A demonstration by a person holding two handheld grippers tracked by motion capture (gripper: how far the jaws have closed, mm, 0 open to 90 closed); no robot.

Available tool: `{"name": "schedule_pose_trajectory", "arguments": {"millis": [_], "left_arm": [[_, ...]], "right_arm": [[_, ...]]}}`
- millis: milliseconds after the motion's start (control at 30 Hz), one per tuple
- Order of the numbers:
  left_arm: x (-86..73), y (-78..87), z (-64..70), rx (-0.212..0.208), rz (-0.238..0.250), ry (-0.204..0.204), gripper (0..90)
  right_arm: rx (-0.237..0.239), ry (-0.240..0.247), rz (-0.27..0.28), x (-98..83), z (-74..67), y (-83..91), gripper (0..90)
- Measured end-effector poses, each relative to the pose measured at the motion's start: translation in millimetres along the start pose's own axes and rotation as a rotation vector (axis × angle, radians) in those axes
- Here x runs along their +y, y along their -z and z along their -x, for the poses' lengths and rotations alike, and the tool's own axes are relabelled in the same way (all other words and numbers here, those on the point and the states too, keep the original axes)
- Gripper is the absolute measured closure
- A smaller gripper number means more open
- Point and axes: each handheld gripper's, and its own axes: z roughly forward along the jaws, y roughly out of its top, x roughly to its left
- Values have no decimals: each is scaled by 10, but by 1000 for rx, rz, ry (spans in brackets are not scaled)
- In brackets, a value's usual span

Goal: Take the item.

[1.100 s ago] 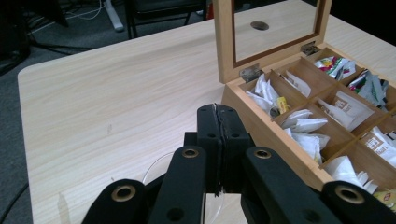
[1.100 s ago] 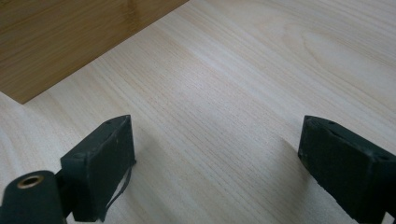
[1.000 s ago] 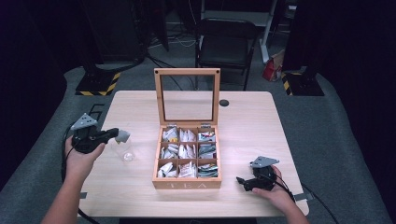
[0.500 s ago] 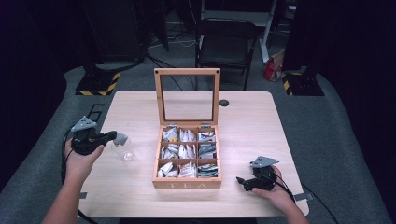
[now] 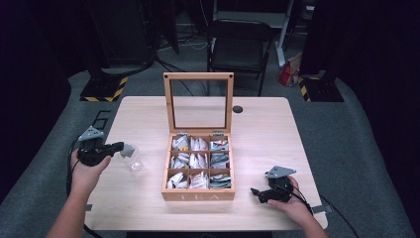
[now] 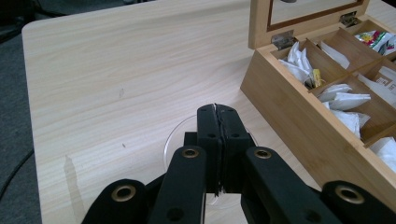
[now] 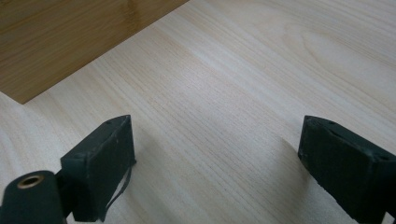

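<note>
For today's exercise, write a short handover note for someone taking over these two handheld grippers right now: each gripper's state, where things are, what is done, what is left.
Left gripper: jaws shut on a thin white tea bag, held over a clear round glass left of the box.
Right gripper: open, holding nothing, low over the light wooden table right of the box.
Wooden tea box with nine compartments: mid-table, glass lid upright, sachets inside.
Done: one bag apparently picked.
Left: probably lower it into the glass; the lid is not yet closed.

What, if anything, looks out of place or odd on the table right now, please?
Nothing looks spilled or damaged. The tea box sits square with its lid upright and its packets in their compartments. One small oddity: a thin pale sliver is pinched in the shut left tool, above a clear dish.
</note>
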Motion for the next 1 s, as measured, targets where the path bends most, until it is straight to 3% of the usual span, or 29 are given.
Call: {"name": "schedule_pose_trajectory", "arguments": {"millis": [1000], "left_arm": [[-110,-160,12,-6,-38,12,890]], "right_arm": [[0,-1,0,0,0,0,101]]}}
